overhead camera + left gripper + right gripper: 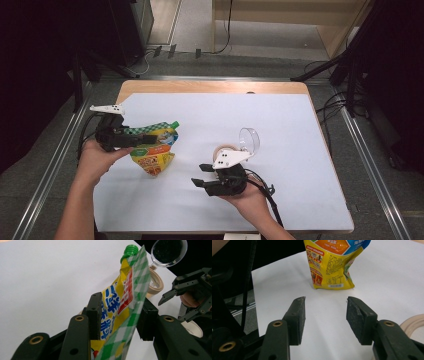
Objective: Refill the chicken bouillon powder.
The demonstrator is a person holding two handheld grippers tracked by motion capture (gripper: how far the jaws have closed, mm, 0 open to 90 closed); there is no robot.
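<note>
left gripper view: pouch (117, 302) between left gripper (117, 320) pads, loose.

The high view looks down over the white table (280, 130); both close gripper views share the pouch (120, 302).

The surface (210, 86) is a wooden top, almost wholly covered by a white sheet (300, 150) that leaves a strip of bare wood along the far edge. A yellow pouch (154, 150) with a green cap rests its bottom edge on the sheet in the left half. Well to the right of the pouch lies a pale wooden ring (225, 149), and touching the ring's far right side stands a clear round lid (250, 140), tipped up on its edge.
</note>
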